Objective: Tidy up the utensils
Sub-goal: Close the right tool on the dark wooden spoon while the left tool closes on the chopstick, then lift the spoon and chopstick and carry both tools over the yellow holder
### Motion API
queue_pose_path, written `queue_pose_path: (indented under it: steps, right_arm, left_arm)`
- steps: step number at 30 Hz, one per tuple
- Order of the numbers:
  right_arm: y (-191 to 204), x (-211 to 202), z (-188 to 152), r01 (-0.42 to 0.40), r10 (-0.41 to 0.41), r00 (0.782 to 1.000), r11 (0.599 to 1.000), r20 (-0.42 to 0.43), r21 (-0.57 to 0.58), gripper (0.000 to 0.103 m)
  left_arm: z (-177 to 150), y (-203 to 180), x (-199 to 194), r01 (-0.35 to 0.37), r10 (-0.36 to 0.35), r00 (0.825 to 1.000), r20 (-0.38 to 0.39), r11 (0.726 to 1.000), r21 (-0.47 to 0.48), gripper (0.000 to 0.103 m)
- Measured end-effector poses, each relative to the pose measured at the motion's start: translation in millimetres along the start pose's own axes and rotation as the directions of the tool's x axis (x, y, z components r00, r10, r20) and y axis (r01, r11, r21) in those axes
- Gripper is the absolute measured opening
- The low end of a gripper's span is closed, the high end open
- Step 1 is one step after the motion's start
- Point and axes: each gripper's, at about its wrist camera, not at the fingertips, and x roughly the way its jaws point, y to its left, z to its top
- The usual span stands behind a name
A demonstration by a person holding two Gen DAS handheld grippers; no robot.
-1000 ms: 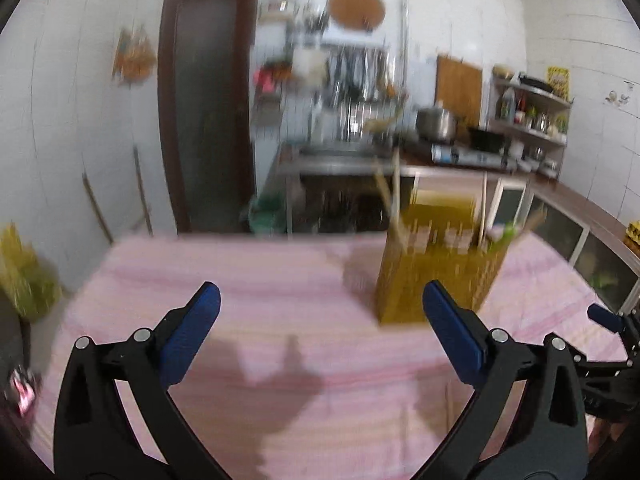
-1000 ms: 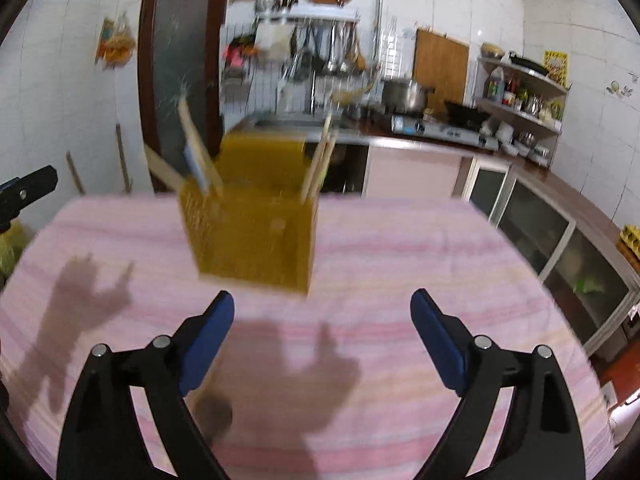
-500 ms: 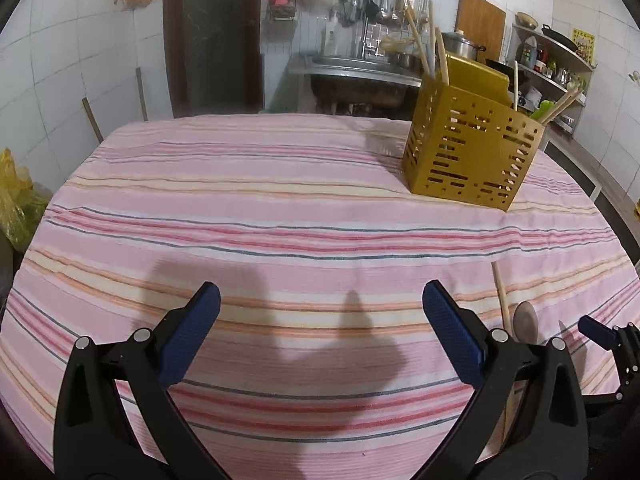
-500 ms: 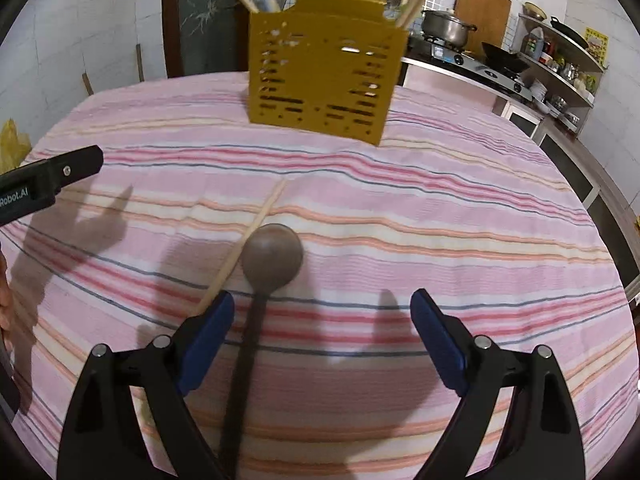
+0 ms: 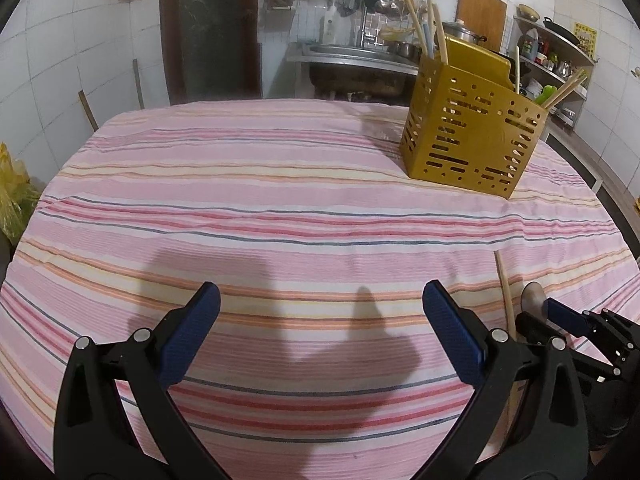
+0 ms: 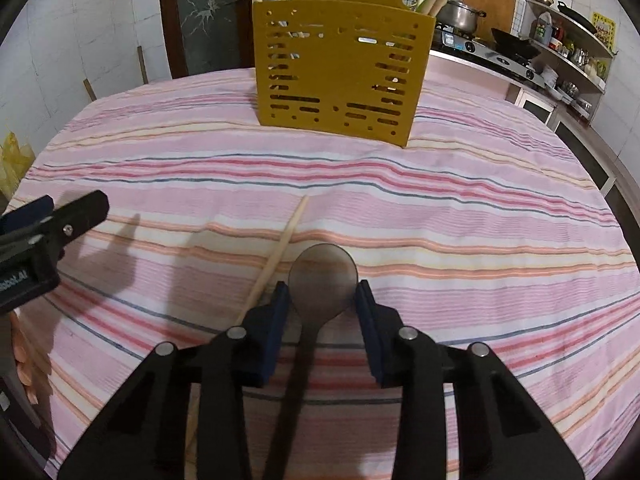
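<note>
The right claw [image 6: 322, 300] is down low on the surface [image 6: 480, 208], which wears a pink striped cloth. Its jaws are closing around the round bowl of a dark spoon [image 6: 323, 280]. The spoon lies flat between the blue pads [image 6: 280, 312], and the pads look like they are right at its sides, but I cannot tell if they squeeze it yet. The claw comes in over the handle, so the bowl is the part it can catch.

A wooden chopstick [image 6: 280, 252] lies just beside the spoon on the left, tilted, with its far tip pointing at the yellow holder [image 6: 340, 76]. It sits very near the left pad, so it could get bumped.

The yellow holder stands upright at the far side of the surface, with more sticks poking out of its top. I think the spoon belongs in there.

The left claw [image 5: 320, 336] is wide open and holds nothing. It hangs over bare cloth, left of the spoon.

Between the spoon and the holder the cloth is bare, so there is lots of room to carry the spoon across. The near edge of the surface is close under both claws.
</note>
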Motion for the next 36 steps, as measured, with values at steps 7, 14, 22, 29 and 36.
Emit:
queue_pose_path:
  steps: [7, 14, 22, 29, 36]
  right_arm:
    - [-51, -3, 2, 0.007, -0.006, 1.0, 1.0, -0.01, 0.026, 0.035]
    - [-97, 1, -1, -0.009, 0.01, 1.0, 0.998, -0.016, 0.061, 0.035]
    - [-103, 4, -3, -0.021, 0.021, 1.0, 0.998, -0.008, 0.066, 0.035]
    - [-106, 5, -3, -0.029, 0.03, 1.0, 0.996, -0.003, 0.081, 0.035]
    - [-102, 12, 5, -0.016, 0.019, 0.999, 0.996, -0.026, 0.082, 0.036]
  left_arm:
    - [1, -35, 6, 0.052, -0.051, 0.998, -0.038, 0.998, 0.036, 0.098]
    - [-3, -85, 25, 0.108, -0.098, 0.989, -0.108, 0.99, 0.092, 0.085]
    - [-4, -132, 44, 0.18, -0.153, 0.972, -0.18, 0.974, 0.139, 0.065]
    - [2, -141, 55, 0.152, -0.119, 0.976, -0.183, 0.973, 0.175, 0.041]
    - [13, -135, 63, 0.188, -0.153, 0.961, -0.229, 0.972, 0.142, 0.017]
